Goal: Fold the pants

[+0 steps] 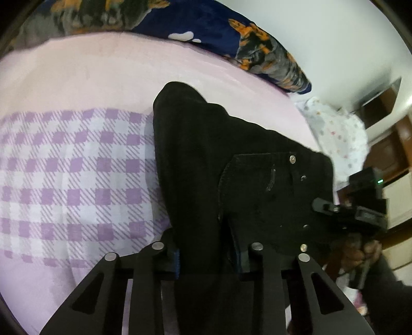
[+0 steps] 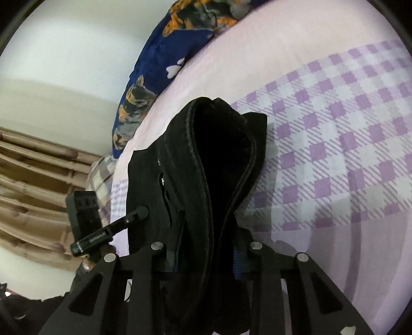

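the left gripper (image 1: pixel 207 260) is clamped on a bunched edge of the black pants (image 1: pixel 206 154), cloth filling the gap between its fingers, and the right gripper (image 2: pixel 204 257) pinches the waistband end of the same pants in the same way. from the left wrist view, the right gripper bites the far side of the waist just beyond a riveted front pocket (image 1: pixel 260 190). the pocket lies flat; whether it holds anything cannot be told. the pants hang between the two grippers, their lower part draping down to the purple checked bedsheet (image 1: pixel 72 180). the open waist gapes dark in the right wrist view. past them lies plain pink sheet (image 1: pixel 103 77), then a navy dog-print blanket (image 1: pixel 206 23) by the white wall (image 2: pixel 64 51), with beige curtains (image 2: pixel 31 185) off to one side.
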### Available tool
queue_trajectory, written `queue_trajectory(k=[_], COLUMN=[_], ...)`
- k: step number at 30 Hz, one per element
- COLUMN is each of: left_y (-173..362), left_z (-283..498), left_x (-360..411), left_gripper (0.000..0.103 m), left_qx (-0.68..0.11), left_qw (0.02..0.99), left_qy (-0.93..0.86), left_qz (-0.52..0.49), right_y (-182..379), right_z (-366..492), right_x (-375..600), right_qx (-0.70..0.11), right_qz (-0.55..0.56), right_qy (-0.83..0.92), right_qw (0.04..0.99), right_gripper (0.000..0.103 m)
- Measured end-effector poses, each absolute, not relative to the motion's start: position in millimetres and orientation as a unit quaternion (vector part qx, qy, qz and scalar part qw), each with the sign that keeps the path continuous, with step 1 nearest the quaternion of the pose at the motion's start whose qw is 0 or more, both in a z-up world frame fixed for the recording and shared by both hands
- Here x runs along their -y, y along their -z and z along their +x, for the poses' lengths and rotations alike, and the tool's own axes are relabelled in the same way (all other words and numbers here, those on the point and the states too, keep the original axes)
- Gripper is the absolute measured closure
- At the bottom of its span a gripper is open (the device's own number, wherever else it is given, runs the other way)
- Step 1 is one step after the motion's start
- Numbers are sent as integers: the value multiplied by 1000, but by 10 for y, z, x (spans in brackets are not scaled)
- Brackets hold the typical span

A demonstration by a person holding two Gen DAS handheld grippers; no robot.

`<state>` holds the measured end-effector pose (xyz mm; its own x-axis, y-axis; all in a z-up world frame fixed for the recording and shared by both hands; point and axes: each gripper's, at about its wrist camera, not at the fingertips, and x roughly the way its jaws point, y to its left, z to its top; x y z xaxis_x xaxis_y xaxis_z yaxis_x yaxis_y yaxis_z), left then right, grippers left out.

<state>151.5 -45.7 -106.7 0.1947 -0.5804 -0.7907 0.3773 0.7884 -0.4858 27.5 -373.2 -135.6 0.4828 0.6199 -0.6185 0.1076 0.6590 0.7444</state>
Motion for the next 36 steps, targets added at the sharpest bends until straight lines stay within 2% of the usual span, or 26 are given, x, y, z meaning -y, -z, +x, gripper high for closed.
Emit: queue_trajectory(k=[11,24,36], left_y=[806,587,457], left_z=[1388,1431,2061], left_x=[601,179,-301], left_gripper=[86,87,87], left_qx=[-538,-517,-486], left_qw=[794,819,852], left_qy=[280,247,189], left_qz=[-32,-34,-30], right_y=[1112,1010,1019], right_z=[321,646,1519], right_x=[3516,3062,2561], right_qx=[-471,-471,-465], right_qz=[369,362,362], right_qy=[-135,-169,-201], right_qw=[790,786,782], right_gripper=[80,80,80])
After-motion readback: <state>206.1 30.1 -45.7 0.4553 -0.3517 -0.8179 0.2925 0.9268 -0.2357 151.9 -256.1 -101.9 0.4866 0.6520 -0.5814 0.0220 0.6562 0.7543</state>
